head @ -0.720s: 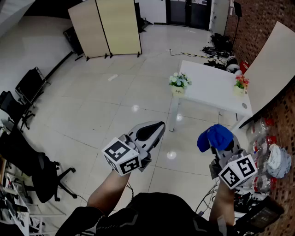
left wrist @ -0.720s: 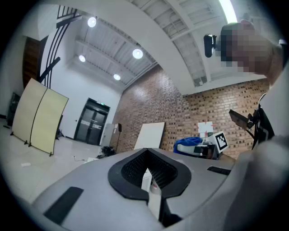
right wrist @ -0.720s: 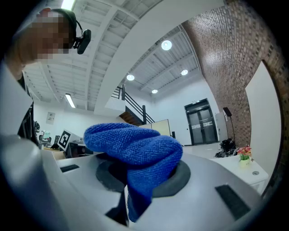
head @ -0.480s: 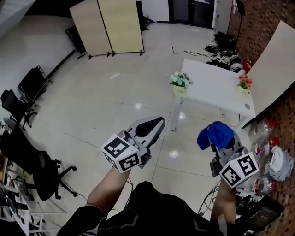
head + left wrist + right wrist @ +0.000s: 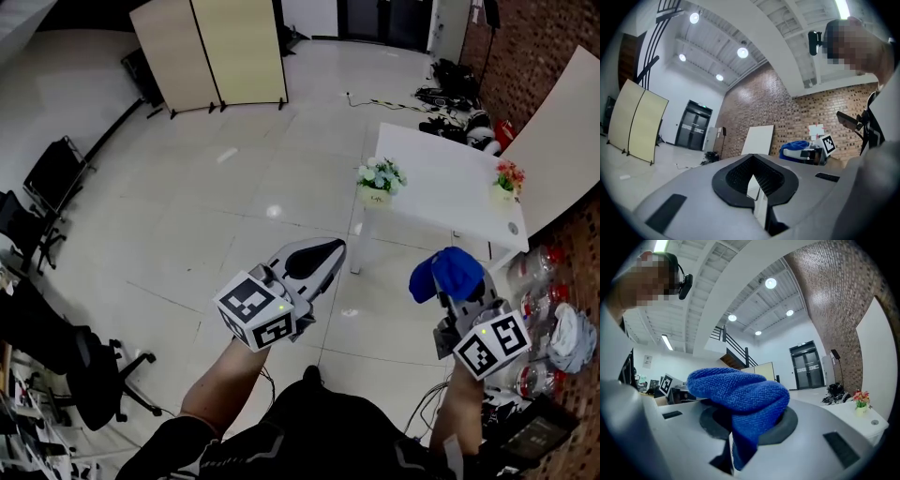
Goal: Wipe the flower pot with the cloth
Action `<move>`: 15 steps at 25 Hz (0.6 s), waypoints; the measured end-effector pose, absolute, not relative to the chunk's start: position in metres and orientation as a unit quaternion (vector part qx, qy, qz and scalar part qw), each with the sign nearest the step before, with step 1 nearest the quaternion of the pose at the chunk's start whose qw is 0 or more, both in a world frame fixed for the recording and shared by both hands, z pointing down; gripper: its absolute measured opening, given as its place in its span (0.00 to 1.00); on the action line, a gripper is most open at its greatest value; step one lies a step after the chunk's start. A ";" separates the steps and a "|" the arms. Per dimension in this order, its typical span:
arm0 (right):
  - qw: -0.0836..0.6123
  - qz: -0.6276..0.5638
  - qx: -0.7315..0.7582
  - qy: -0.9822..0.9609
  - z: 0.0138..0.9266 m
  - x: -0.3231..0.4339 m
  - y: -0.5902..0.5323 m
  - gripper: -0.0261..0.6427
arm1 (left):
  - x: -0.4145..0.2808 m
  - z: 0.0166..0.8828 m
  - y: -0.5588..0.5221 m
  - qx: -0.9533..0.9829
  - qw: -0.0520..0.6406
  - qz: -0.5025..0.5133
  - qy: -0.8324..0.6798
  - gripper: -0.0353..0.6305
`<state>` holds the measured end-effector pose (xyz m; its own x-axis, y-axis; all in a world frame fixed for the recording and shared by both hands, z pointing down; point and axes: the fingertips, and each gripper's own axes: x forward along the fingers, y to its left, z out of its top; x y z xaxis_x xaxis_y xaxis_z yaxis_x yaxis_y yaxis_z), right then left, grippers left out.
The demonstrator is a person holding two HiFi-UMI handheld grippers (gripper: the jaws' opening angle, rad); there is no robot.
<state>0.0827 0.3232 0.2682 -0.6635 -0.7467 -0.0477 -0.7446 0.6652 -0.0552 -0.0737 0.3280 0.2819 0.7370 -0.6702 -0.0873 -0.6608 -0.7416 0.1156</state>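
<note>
A small pot of white flowers (image 5: 377, 180) stands at the near left corner of a white table (image 5: 441, 187). A second pot with red flowers (image 5: 509, 178) sits at the table's right end and shows small in the right gripper view (image 5: 860, 401). My right gripper (image 5: 457, 292) is shut on a bunched blue cloth (image 5: 447, 273), which fills the jaws in its own view (image 5: 740, 392). My left gripper (image 5: 314, 259) is shut and holds nothing, jaws pressed together (image 5: 754, 187). Both grippers are held level in the air, well short of the table.
Beige folding screens (image 5: 211, 52) stand at the far left. Office chairs (image 5: 52, 173) line the left side. Cables and bags (image 5: 450, 84) lie behind the table. A white board (image 5: 562, 122) leans on the brick wall, with bottles and bags (image 5: 548, 314) below it.
The scene has shifted slightly down and right in the head view. Both grippers keep their pose, and the cloth stays in the right one.
</note>
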 end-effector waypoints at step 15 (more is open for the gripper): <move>0.012 -0.019 -0.427 0.904 0.265 0.048 0.207 0.17 | -0.097 0.286 0.207 0.941 0.042 -0.070 -0.330 0.05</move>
